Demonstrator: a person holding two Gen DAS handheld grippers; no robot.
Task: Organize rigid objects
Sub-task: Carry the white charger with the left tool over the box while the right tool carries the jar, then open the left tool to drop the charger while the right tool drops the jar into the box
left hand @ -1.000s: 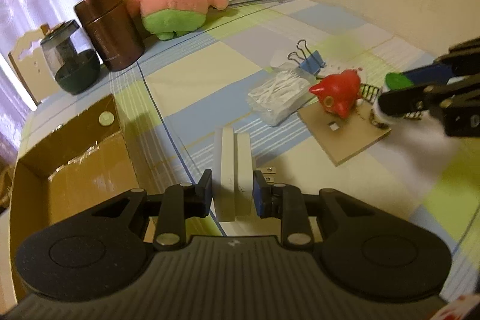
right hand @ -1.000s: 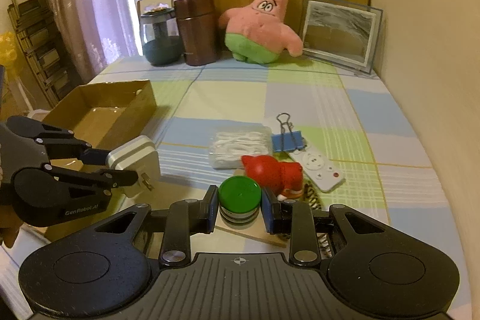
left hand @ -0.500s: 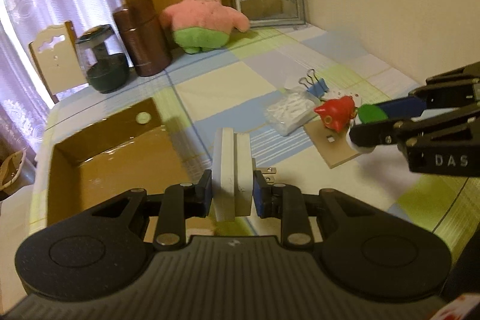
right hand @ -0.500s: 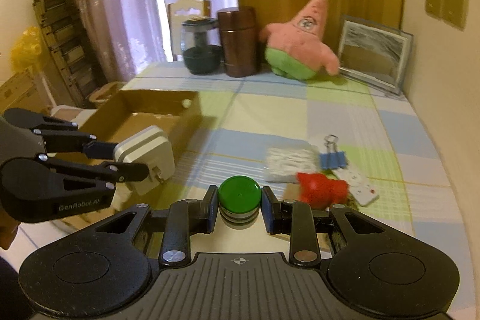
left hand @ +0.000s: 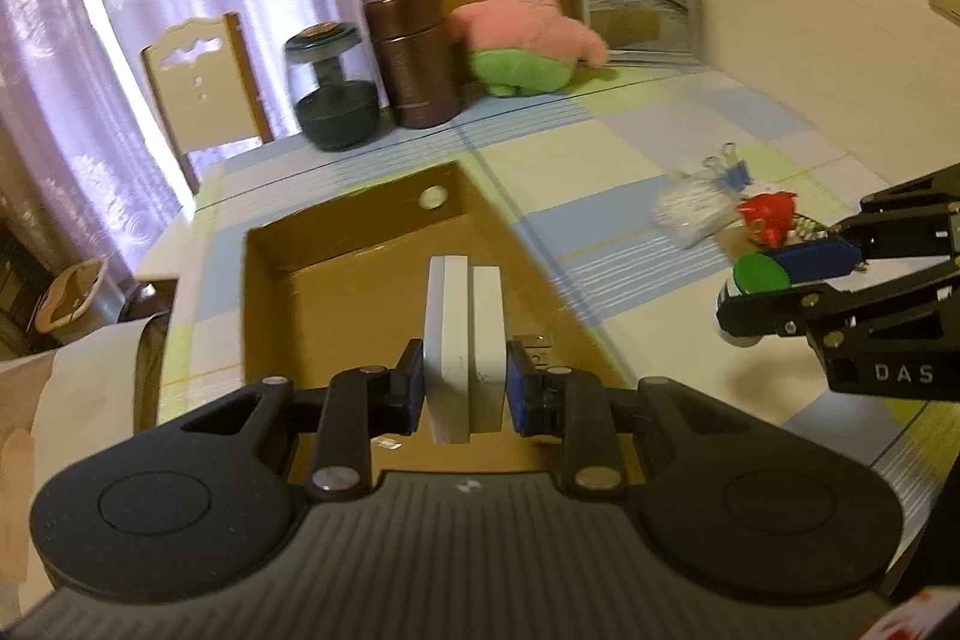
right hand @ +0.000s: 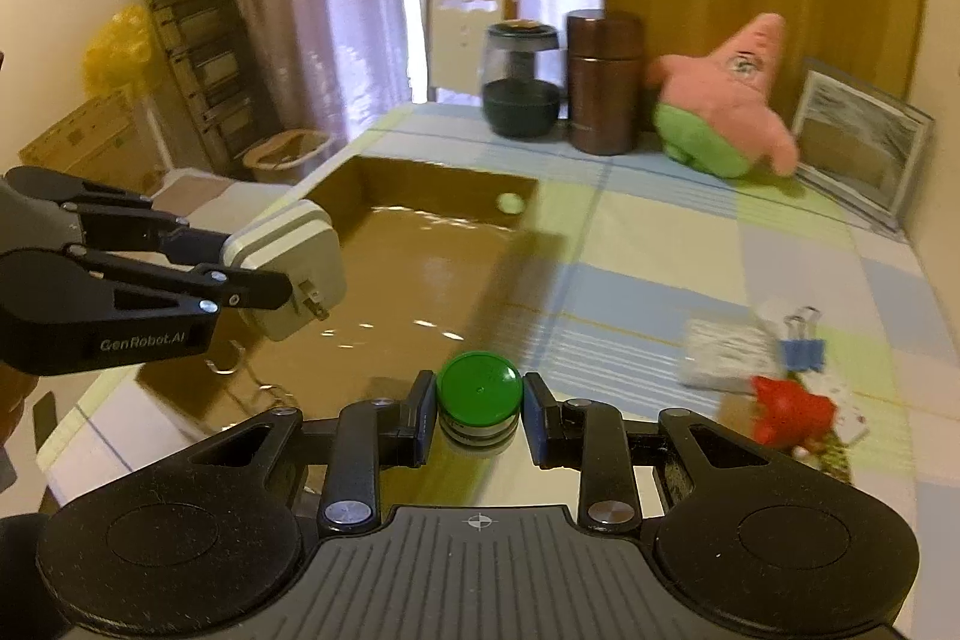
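Note:
My left gripper [left hand: 462,391] is shut on a white plug adapter [left hand: 462,328] and holds it above the open cardboard box [left hand: 354,268]. The adapter also shows in the right wrist view [right hand: 288,274], over the box [right hand: 420,244]. My right gripper [right hand: 479,415] is shut on a small green-lidded jar [right hand: 479,394], held above the table near the box's right wall. The jar also shows in the left wrist view [left hand: 756,280].
A red toy [right hand: 792,409], a bag of cotton swabs [right hand: 726,352], a blue binder clip [right hand: 804,349] and a white remote lie at the right. At the back stand a glass jar [right hand: 519,82], a brown canister [right hand: 603,82], a pink plush star [right hand: 720,106] and a picture frame [right hand: 858,154].
Both grippers have moved left with their objects. The adapter is now over the box, and the jar has come from the red toy to beside the box.

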